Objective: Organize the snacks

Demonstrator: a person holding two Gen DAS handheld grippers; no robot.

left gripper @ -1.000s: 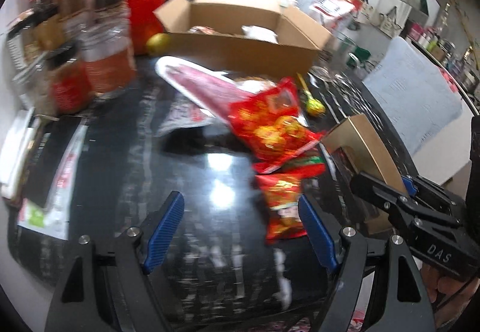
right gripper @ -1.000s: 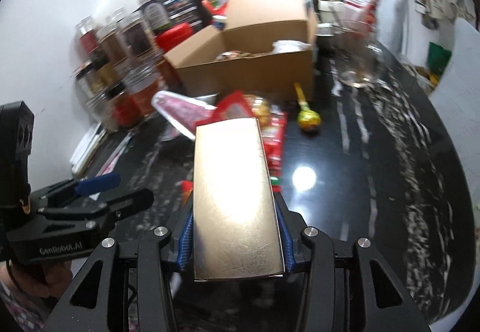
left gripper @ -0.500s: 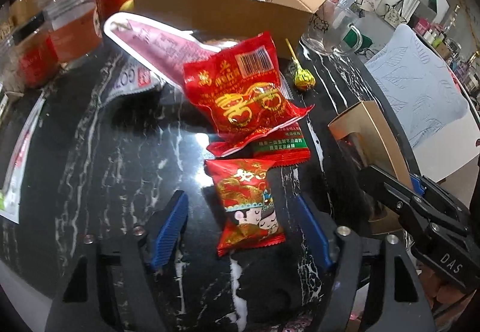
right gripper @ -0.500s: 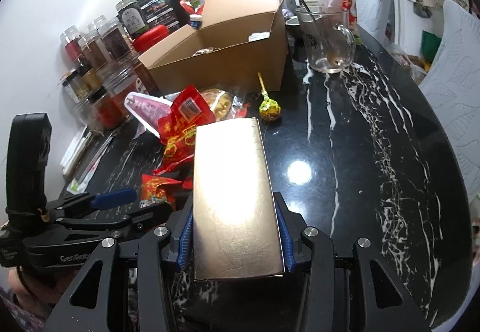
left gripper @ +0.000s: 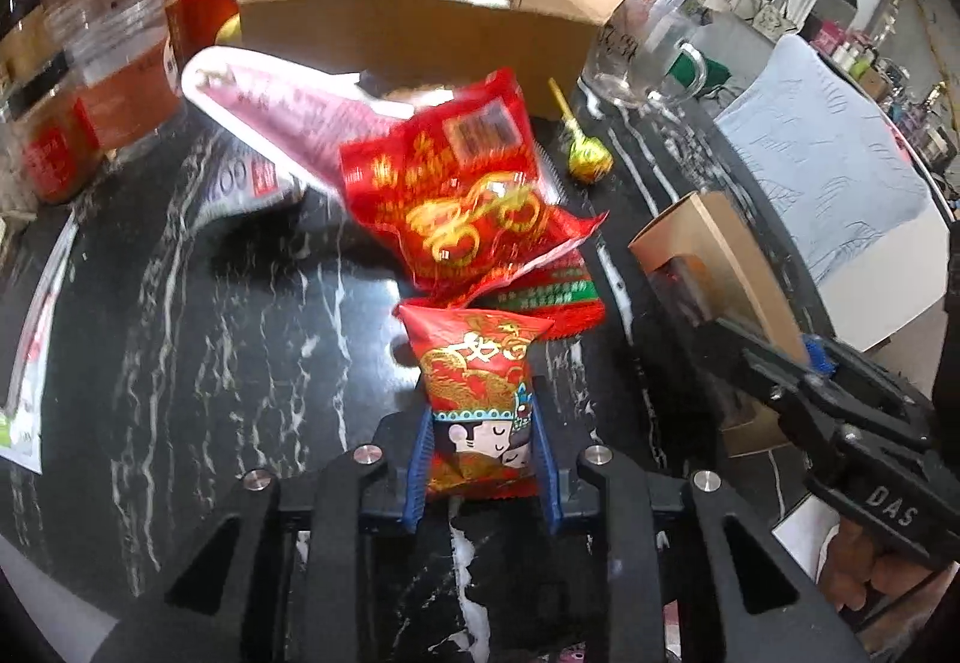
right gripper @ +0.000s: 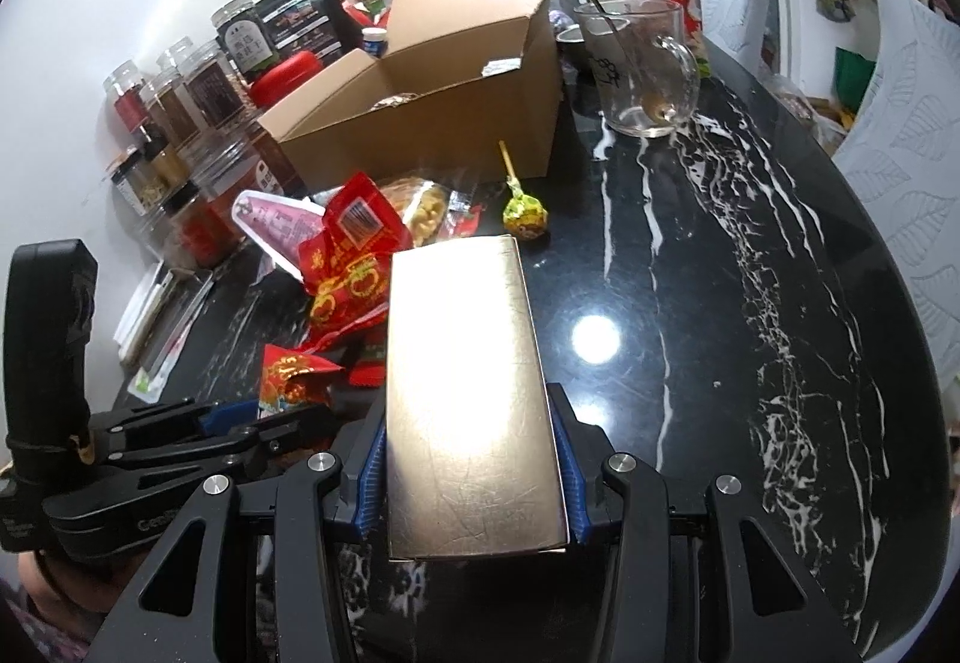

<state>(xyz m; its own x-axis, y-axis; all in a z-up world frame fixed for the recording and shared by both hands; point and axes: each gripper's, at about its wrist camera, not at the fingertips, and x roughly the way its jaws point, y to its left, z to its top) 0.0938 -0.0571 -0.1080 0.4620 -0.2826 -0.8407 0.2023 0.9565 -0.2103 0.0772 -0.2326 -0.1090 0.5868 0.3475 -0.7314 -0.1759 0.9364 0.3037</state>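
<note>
The small red snack packet [left gripper: 477, 399], printed with a cartoon face and gold characters, lies near the front edge of the black marble table [left gripper: 210, 315], and the left gripper [left gripper: 483, 462] pinches it, one blue pad pressed to each of its sides. Just behind it a larger red bag [left gripper: 456, 195] with gold characters and a barcode sits tilted, overlapping a red and green packet [left gripper: 555, 294], and a pink and white pouch [left gripper: 282, 108] lies behind that. The right gripper [right gripper: 474, 474] clamps a gold box [right gripper: 465, 393] by its long sides, holding it above the table toward the front edge; in the left wrist view its near end looks open, with something dark inside that cannot be made out. A lollipop [right gripper: 525, 216] in a yellow-green wrapper lies just beside the cardboard box [right gripper: 432, 123], which stands open toward the back of the table with pale wrapped items showing inside, too hidden to name. To its right a clear glass mug [right gripper: 639, 69] with dark handwriting, unreadable, holds a spoon. Spice jars [right gripper: 180, 105] with dark labels crowd the back left corner. The right tool's body reads "DAS" in the left wrist view.
</note>
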